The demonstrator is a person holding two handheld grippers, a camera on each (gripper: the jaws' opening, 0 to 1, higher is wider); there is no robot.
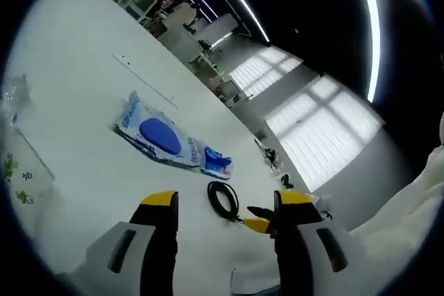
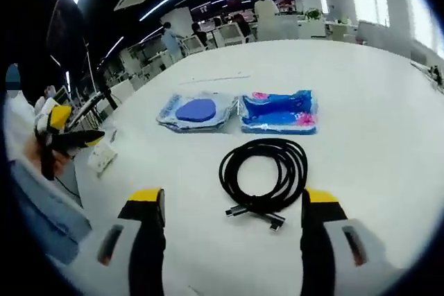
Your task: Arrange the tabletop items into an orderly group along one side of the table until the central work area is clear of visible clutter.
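Looking along the left gripper [image 1: 222, 206], jaws apart and empty, the coiled cable [image 1: 223, 200] lies just ahead. Right gripper [image 2: 232, 199] view: jaws apart around that cable [image 2: 264, 173], near two pouches [image 2: 239, 112]. Loose loops could uncoil if pinched badly.

Both views overlook the cable [image 1: 223, 200] [image 2: 264, 173], left view farther.
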